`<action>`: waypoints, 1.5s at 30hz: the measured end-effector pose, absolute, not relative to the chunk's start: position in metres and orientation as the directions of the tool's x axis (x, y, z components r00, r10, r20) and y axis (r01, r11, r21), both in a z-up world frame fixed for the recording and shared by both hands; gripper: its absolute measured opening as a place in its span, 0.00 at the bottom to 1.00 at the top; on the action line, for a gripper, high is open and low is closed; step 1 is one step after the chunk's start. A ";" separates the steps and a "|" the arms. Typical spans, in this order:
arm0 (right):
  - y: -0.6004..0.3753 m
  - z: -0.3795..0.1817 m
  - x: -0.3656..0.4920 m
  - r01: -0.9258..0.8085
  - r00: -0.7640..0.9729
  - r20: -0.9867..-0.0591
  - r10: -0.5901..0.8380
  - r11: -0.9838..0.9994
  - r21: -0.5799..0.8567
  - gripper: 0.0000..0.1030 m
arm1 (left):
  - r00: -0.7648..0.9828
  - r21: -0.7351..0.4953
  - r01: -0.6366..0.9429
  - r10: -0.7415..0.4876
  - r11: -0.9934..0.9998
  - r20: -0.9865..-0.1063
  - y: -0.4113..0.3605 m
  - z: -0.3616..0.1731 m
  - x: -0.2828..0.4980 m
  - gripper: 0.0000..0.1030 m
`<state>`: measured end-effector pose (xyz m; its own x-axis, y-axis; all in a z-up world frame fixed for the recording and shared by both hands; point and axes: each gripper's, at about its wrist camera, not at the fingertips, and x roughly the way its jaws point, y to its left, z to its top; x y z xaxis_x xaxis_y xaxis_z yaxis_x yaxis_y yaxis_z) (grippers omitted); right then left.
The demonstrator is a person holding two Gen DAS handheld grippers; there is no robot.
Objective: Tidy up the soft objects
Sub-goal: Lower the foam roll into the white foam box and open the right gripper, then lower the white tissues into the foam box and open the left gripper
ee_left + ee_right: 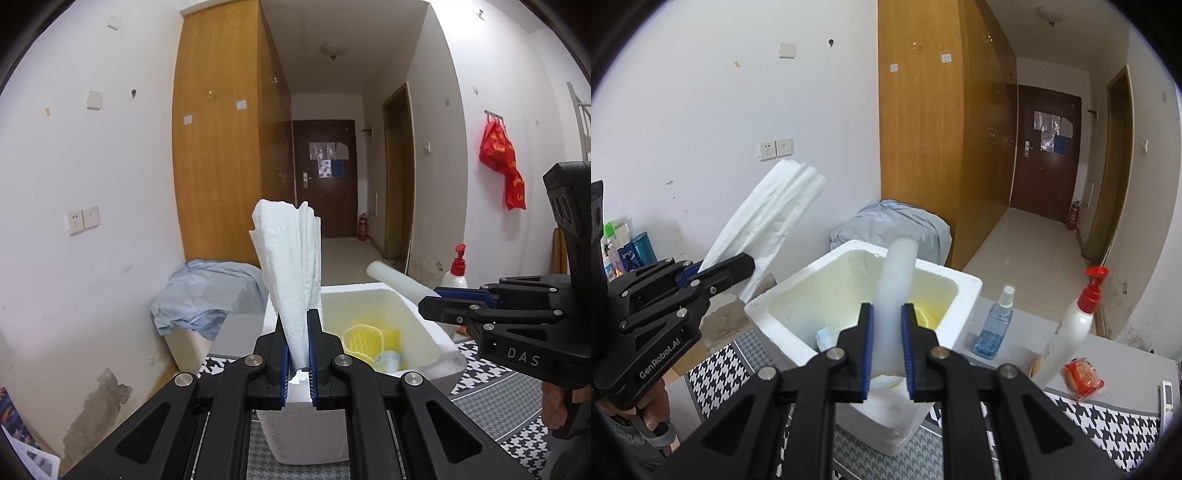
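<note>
Two hand-held grippers hover over a white foam box (424,343) that stands on a houndstooth-patterned mat (487,384) on the worktop. The left gripper (298,354) has its blue-lined jaws clamped on a folded white paper towel (291,258), which rises upright and fans out above the near-left part of the box. The right gripper (888,350) has its jaws closed narrowly around a pale, translucent foam tube (895,280) that stands up and curves above the open box. Inside the box lie a yellow mesh item (364,338) and a light blue-and-white piece, seen only in part. To the right of the box, in the right wrist view, stand a clear spray bottle with blue liquid (995,325) and a white pump bottle with a red top (1071,325), with a small red packet (1084,374) just beside the pump bottle. Behind the box a pale blue cloth (207,291) drapes over a bin near the wooden wardrobe (221,129).
</note>
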<state>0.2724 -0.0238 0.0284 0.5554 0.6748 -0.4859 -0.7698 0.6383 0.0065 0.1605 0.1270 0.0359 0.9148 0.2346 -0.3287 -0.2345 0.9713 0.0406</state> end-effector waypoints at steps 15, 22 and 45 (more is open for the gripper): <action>0.000 0.022 0.282 -0.788 0.530 -0.508 0.679 0.616 0.001 0.20 | 0.907 0.031 -0.272 0.267 0.962 -0.327 0.143 0.033 0.153 0.09; 0.008 0.018 0.289 -0.793 0.521 -0.515 0.681 0.609 0.002 0.36 | 0.901 0.025 -0.288 0.280 0.957 -0.330 0.147 0.032 0.152 0.09; -0.013 0.026 0.280 -0.765 0.565 -0.484 0.669 0.644 -0.002 0.98 | 0.905 0.032 -0.241 0.236 0.970 -0.353 0.141 0.031 0.167 0.09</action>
